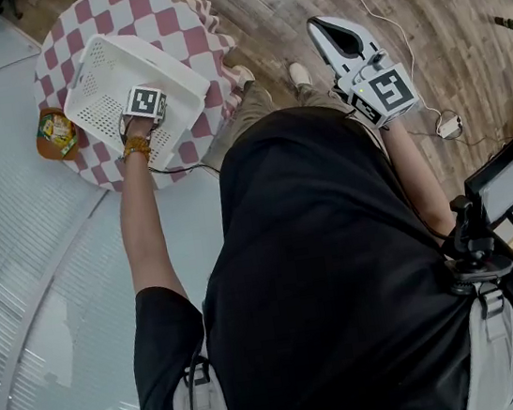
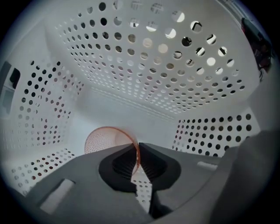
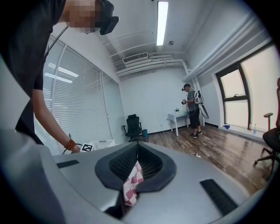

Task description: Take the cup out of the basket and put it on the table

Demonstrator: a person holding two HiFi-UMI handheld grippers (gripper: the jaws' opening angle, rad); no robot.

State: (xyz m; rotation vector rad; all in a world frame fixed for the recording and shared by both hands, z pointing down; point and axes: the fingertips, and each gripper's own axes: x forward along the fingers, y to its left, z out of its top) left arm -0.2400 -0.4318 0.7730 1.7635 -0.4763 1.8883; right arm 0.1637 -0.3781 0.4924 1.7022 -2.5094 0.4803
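Observation:
A white perforated basket [image 1: 172,74] lies on a round table covered with a red-and-white checked cloth [image 1: 72,36]. My left gripper [image 2: 136,151] reaches inside the basket; in the head view only its marker cube [image 1: 144,101] shows. Its jaws pinch the thin rim of a translucent orange-pink cup [image 2: 103,140], which rests on the basket's floor. My right gripper [image 1: 316,25] is held in the air to the right of the table, above the wooden floor, shut with nothing between its pads.
A yellow-green packet [image 1: 55,133] lies at the table's left edge. A cable and plug [image 1: 444,125] run over the wooden floor. Far across the room stand another person [image 3: 192,109], a white desk [image 3: 179,117] and a black office chair [image 3: 133,127].

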